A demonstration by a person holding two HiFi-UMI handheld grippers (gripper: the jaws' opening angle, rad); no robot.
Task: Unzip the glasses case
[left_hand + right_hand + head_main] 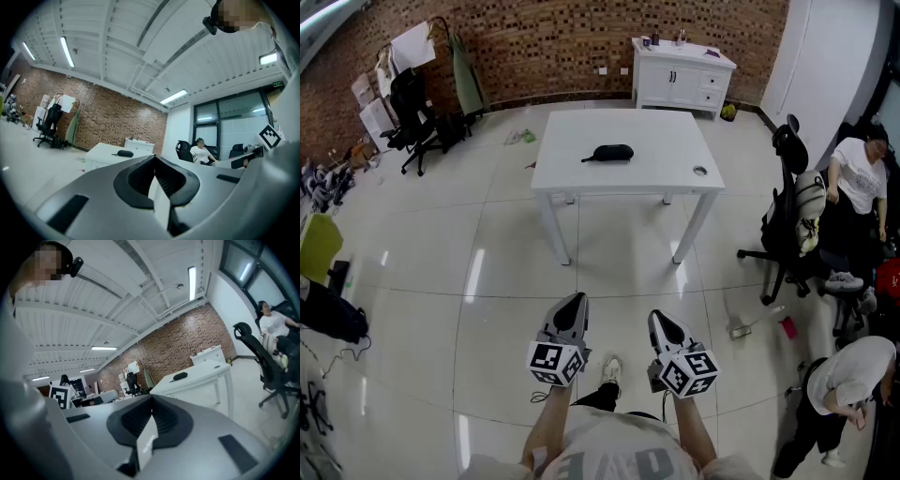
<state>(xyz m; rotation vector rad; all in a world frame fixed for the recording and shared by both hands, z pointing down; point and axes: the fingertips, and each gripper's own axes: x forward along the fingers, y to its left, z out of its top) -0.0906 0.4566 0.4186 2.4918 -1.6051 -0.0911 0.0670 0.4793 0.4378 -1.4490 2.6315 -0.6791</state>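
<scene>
Closest to the head camera are two hand-held grey grippers with marker cubes, the left gripper (pixel 577 300) and the right gripper (pixel 657 319), held side by side above a glossy pale tiled floor (pixel 487 272). Well ahead of both sets of fingertips stands a white rectangular table (pixel 637 131). Near its middle lies the black oval zip-up glasses case (pixel 611 153), far beyond reach and touched by nothing. Each gripper view shows the case as a small dark lump past the jaw tips: the case (pixel 125 153) from the left, the case (pixel 179 376) from the right.

It looks light, with a fabric skin over a fairly stiff shell, so it will probably slide on the smooth tabletop once the zip is tugged. One gripper should pin the body while the other pinches the zip pull. Which end carries that pull is too small to tell.

The left gripper's fingers (pixel 108 187) are pressed together, tips meeting, with nothing between them. The right gripper's fingers (pixel 211 427) are the same — closed, empty, touching nothing.
</scene>
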